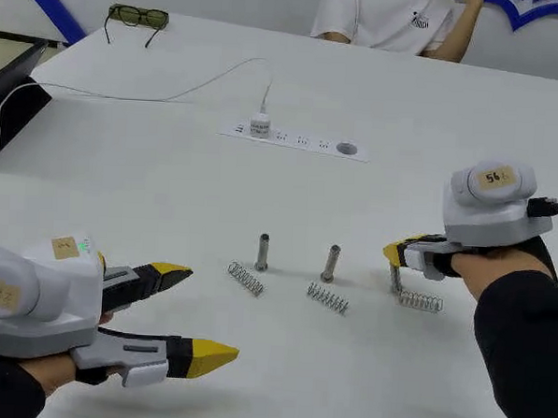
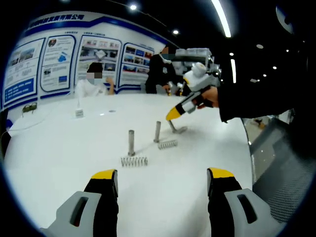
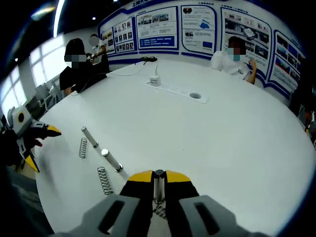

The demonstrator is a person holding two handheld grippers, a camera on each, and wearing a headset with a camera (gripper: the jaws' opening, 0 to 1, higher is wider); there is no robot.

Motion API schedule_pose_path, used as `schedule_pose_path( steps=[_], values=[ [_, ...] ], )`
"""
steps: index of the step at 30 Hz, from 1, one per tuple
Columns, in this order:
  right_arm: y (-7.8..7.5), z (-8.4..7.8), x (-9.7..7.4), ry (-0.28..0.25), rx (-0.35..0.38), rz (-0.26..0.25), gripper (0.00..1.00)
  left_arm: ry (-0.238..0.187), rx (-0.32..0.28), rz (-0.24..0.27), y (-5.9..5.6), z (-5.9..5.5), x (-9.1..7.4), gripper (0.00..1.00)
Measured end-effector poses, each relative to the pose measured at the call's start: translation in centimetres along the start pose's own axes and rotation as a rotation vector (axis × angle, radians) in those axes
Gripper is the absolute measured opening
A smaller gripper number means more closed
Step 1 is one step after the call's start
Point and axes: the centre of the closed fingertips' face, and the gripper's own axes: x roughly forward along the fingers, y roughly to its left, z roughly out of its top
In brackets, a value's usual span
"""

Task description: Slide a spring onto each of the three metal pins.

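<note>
Clamping pin [image 3: 158, 188] | right tongs [image 1: 394, 254] low, pointing inward | left tongs [image 1: 208, 314] spread, level

Three pins [image 1: 263, 251] [image 1: 330, 262] [image 1: 394, 279] and three springs [image 1: 245, 278] [image 1: 328, 298] [image 1: 420, 301] are near. Two grippers [image 1: 208, 313] [image 1: 395, 257] are at left and right. Far off are one power strip [image 1: 292, 139] and one pair of glasses [image 1: 137, 16].

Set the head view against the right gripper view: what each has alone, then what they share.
Head view: the dark sleeve behind the right gripper, a third spring lying beside it. Right gripper view: wall posters and a person in dark clothes. Both: two upright pins, a spring by each, the power strip, the open left gripper, and the pin in the right gripper's fingers.
</note>
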Motion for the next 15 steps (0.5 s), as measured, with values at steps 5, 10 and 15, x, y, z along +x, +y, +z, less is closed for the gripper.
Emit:
schedule_pose_path(
  steps=[5,10,15],
  values=[
    [0.3,-0.5,-1.0,-0.015,-0.005,-0.010,0.08,0.000,0.009,0.000,-0.1,0.3,-0.1,0.75],
    [0.5,-0.9,-1.6,-0.026,-0.028,-0.016,0.09,-0.002,0.020,0.000,-0.2,0.6,-0.3,0.75],
    [0.4,-1.1,-1.6,-0.028,-0.030,-0.013,0.09,0.004,0.028,-0.001,-0.4,0.7,-0.4,0.75]
  ],
)
